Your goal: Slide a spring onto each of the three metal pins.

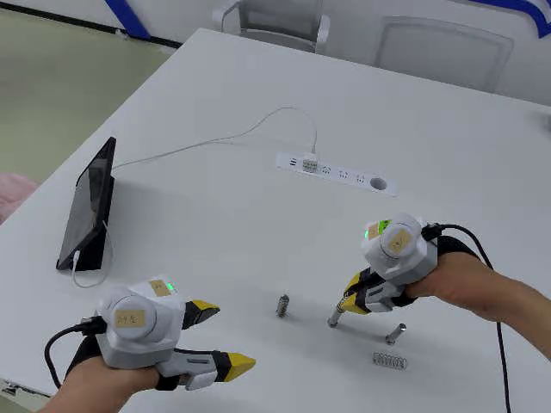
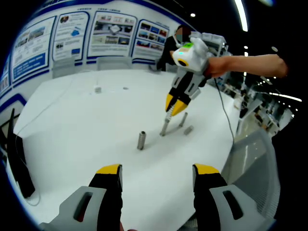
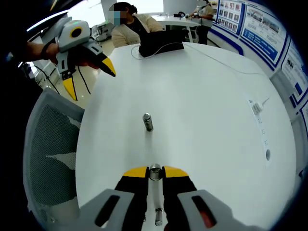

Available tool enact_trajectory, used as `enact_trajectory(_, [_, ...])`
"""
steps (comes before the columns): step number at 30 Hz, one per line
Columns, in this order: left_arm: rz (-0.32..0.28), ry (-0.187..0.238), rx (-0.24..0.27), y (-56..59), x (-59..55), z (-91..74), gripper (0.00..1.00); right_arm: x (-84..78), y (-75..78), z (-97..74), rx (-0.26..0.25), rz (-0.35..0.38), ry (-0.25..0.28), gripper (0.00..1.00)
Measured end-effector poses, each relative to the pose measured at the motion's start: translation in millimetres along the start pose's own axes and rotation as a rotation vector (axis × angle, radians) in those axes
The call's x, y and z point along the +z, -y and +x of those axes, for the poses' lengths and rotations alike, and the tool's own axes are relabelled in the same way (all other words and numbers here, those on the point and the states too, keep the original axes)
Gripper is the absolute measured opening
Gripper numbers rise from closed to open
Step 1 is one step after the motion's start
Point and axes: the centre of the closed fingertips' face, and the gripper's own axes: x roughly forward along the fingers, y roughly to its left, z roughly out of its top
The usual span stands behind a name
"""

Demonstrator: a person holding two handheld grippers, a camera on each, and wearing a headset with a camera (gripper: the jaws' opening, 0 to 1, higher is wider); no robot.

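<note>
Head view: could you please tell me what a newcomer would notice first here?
The right tongs stand out first, shut on a metal pin at the near right of the table. Left of them stands a pin wearing a spring; the left tongs hang open at lower left.

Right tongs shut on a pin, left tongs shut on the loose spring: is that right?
Not quite. The right tongs are shut on a pin, but the left tongs are open and empty, as the left gripper view shows; the loose spring lies on the table.
</note>
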Motion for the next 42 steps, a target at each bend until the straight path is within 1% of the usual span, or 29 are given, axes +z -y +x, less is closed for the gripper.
enact_trajectory(11, [-0.001, 0.002, 0.007, -1.9, -0.8, -3.2, 0.60, -1.3, -0.4, 10.7, 0.001, -0.024, -0.021, 0.13])
enact_trajectory(17, [-0.003, 0.006, 0.013, -3.9, 1.3, -4.7, 0.60, -4.8, -2.2, 19.3, 0.005, -0.038, -0.036, 0.13])
enact_trajectory(26, [-0.005, 0.003, 0.016, -5.2, -0.3, -6.1, 0.60, -11.3, -0.6, 30.5, 0.006, -0.046, -0.054, 0.13])
enact_trajectory(33, [-0.008, 0.000, 0.018, -5.4, -0.8, -6.8, 0.60, -15.6, 1.0, 36.3, 0.002, -0.041, -0.052, 0.13])
enact_trajectory(42, [-0.006, -0.001, 0.020, -6.9, -0.1, -7.6, 0.60, -19.6, -1.3, 43.7, 0.002, -0.039, -0.057, 0.13])
